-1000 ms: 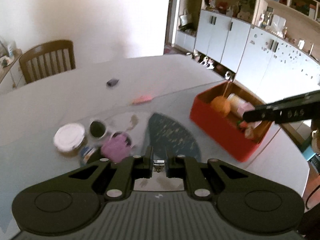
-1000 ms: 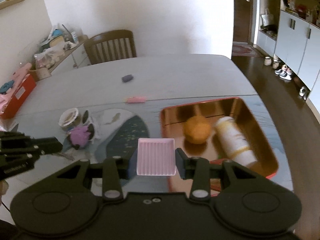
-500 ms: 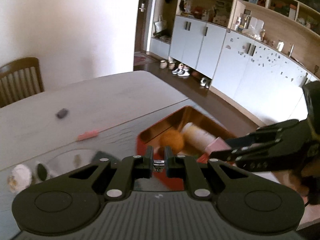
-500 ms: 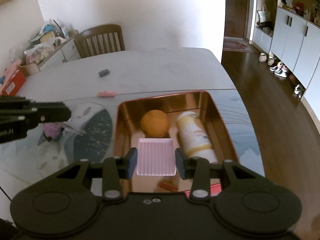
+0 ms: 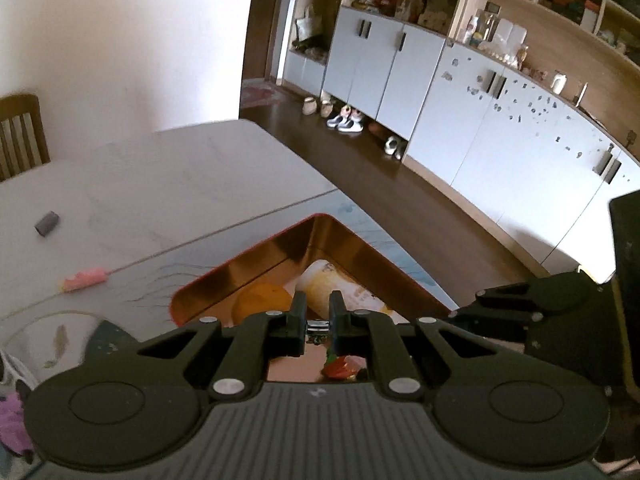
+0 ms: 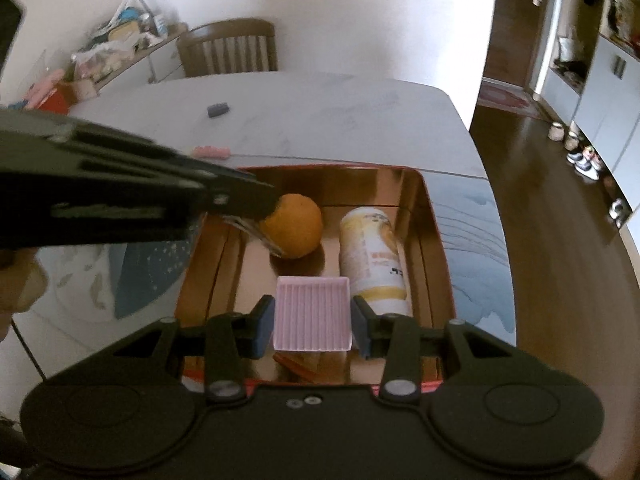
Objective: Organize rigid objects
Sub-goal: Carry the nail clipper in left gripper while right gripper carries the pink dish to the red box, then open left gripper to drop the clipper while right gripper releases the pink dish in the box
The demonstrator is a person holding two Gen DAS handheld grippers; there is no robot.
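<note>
A red box (image 6: 438,240) with a shiny copper inside holds an orange (image 6: 298,226) and a lying yellow-white can (image 6: 374,254). My right gripper (image 6: 313,320) is over the box with a pink ribbed square dish (image 6: 312,314) between its fingers; small gaps show at both sides of the dish. My left gripper (image 5: 318,316) is shut on a thin metal thing (image 5: 318,326) above the box (image 5: 280,248); in the right wrist view it reaches in from the left (image 6: 248,200) beside the orange, metal prongs (image 6: 256,232) hanging from it.
A pink eraser-like piece (image 5: 84,279) and a small grey block (image 5: 47,223) lie on the white table. A blue-patterned mat (image 6: 156,264) lies left of the box. A wooden chair (image 6: 228,48) stands at the far side. A strawberry-like item (image 5: 340,366) lies in the box.
Both grippers have moved right, from over the mat to over the red box. The right gripper's fingers have spread slightly off the pink dish. The left gripper stays shut.
</note>
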